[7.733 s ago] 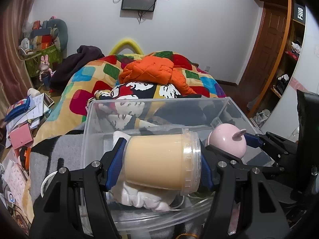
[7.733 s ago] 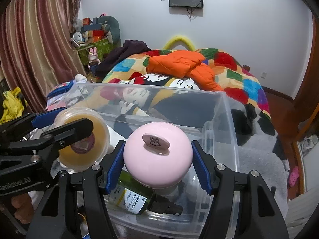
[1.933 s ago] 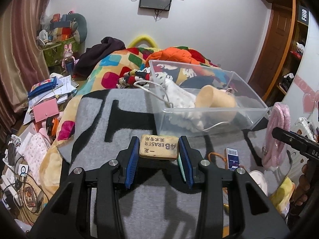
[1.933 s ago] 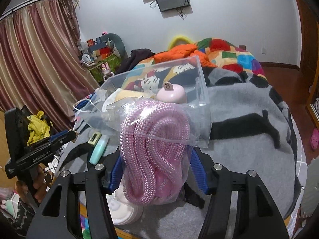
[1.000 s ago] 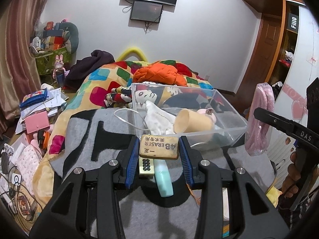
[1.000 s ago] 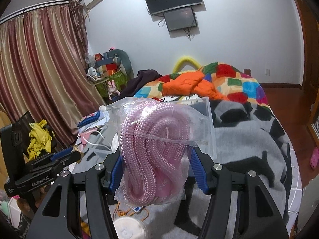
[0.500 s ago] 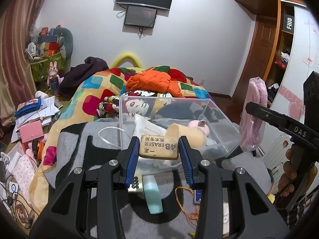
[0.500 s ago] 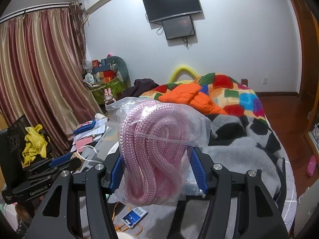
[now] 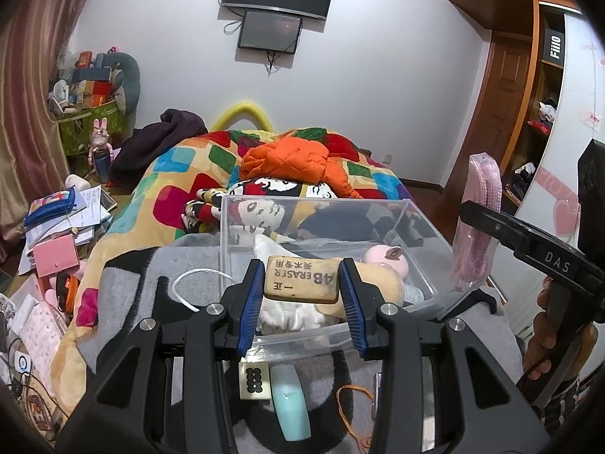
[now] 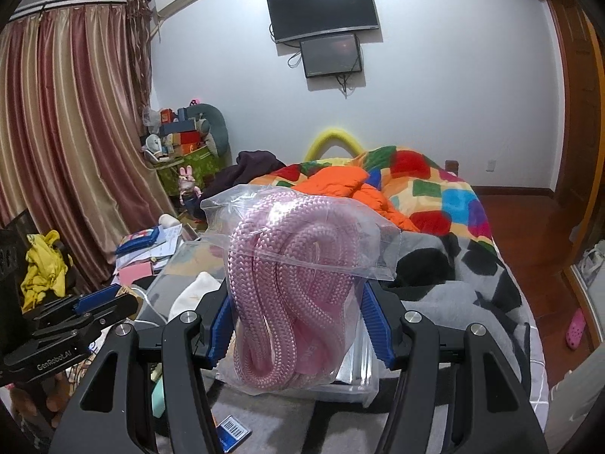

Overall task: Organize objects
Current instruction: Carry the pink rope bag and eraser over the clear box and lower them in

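My left gripper [image 9: 301,299] is shut on a tan 4B eraser [image 9: 300,279], held in the air just over the near edge of a clear plastic bin [image 9: 419,223] on the bed. Inside the bin lie a tan cup [image 9: 382,287], a pink round toy [image 9: 385,259] and white cloth [image 9: 281,312]. My right gripper [image 10: 298,325] is shut on a clear bag of coiled pink rope [image 10: 291,295], which hides most of the bin [image 10: 355,386] beneath it. In the left wrist view the bagged rope [image 9: 478,227] hangs at the bin's right side. The left gripper [image 10: 102,306] shows at lower left in the right wrist view.
On the grey blanket [image 9: 124,287] before the bin lie a teal tube [image 9: 291,405], a small dotted box [image 9: 254,380], an orange cord [image 9: 351,405] and a barcode card [image 10: 232,425]. An orange jacket [image 9: 291,162] lies on the colourful quilt behind. Papers and pouches [image 9: 56,223] clutter the left.
Both grippers have come closer to the bin, which now looms larger and lies right under them. The eraser and the rope bag stay gripped as before.
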Available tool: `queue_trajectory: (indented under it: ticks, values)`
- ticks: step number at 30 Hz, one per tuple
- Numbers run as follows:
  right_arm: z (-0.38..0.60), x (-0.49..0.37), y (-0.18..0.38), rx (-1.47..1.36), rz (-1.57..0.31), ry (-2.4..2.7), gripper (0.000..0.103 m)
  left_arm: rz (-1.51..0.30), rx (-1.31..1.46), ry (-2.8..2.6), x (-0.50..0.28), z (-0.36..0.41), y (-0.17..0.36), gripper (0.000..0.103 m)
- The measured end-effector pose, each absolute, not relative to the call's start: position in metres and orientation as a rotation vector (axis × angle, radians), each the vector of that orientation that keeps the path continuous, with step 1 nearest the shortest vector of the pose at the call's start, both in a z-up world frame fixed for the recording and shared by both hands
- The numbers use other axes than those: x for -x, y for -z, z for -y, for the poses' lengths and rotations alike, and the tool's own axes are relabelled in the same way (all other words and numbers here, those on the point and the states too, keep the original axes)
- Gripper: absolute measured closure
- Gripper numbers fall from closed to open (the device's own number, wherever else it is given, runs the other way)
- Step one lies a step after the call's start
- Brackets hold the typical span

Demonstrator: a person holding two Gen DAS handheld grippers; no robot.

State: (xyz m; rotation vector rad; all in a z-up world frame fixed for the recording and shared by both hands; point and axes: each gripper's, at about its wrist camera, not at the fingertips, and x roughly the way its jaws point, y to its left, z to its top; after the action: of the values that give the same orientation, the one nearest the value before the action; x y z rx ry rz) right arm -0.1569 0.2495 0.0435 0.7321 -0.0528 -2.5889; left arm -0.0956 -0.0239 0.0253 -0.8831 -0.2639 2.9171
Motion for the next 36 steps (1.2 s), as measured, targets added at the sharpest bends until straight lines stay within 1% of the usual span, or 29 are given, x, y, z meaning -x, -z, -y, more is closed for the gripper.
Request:
queue_trajectory:
  ticks: [12, 32, 36]
  values:
    - [-0.241, 0.172, -0.027, -0.787, 0.011, 2.589, 0.047, 0.263, 0.952, -2.900, 0.112, 0.024, -0.007, 0.063]
    - [-0.233, 0.188, -0.009, -0.846, -0.001, 2.543, 0.048, 0.236, 1.021, -2.879, 0.128, 0.019, 0.007, 0.063]
    - [-0.225, 0.187, -0.003, -0.857, -0.049, 2.531, 0.048, 0.232, 1.032, -2.874, 0.131, 0.018, 0.010, 0.063]
